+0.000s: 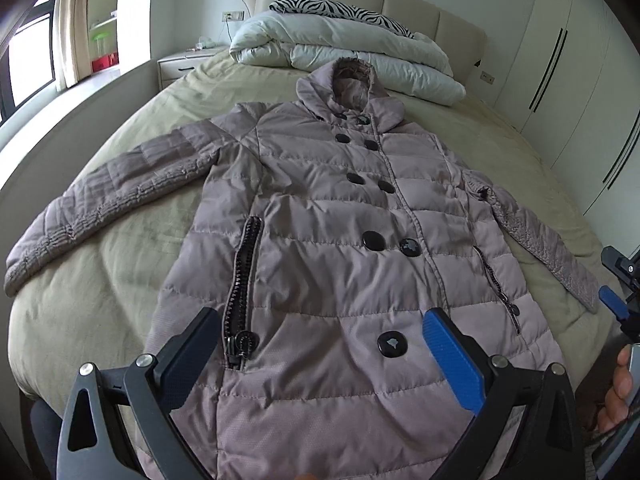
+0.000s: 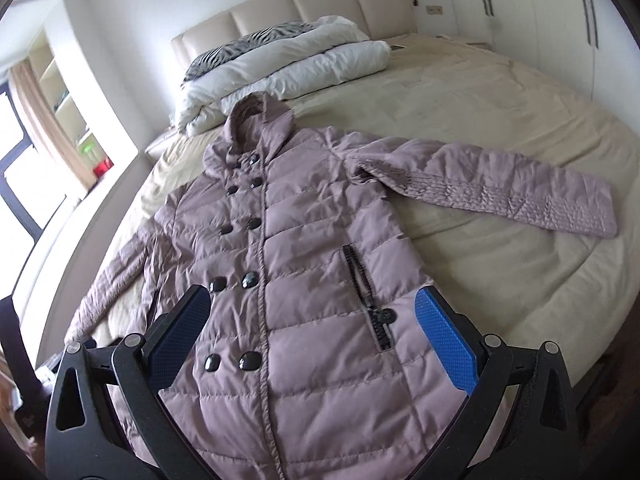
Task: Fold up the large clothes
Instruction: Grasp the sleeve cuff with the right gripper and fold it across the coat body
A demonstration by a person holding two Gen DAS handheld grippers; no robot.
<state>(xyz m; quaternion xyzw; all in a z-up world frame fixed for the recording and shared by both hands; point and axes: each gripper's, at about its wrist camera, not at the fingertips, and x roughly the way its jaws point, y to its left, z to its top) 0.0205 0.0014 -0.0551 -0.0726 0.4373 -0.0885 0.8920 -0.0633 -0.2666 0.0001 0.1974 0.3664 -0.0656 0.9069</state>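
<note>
The left gripper (image 1: pixel 322 344), black-framed with blue ribbed pads, hangs with its jaws wide apart and empty over the lower front of a long mauve quilted puffer coat with a hood and two rows of black buttons (image 1: pixel 344 216). The right gripper (image 2: pixel 312 326) is the same: spread apart, holding nothing, above the hem region.

The coat lies face up and buttoned on a bed with a beige cover (image 2: pixel 500 120), hood toward the headboard. Both sleeves are spread outward, one reaching well to the side (image 2: pixel 500 188), the other angled down along the bed's edge (image 1: pixel 100 200). A white folded duvet (image 1: pixel 340 44) sits just beyond the hood.

Risks, as judgement: the shell looks slick and puffy, so a shallow pinch could catch only the top layer, and the fabric might slide free mid-fold. The padding may spring open once released. The sleeve near the bed's edge could slip off the mattress and drag the coat askew. A black zipper pull (image 1: pixel 242 344) or a button could snag a pad.
</note>
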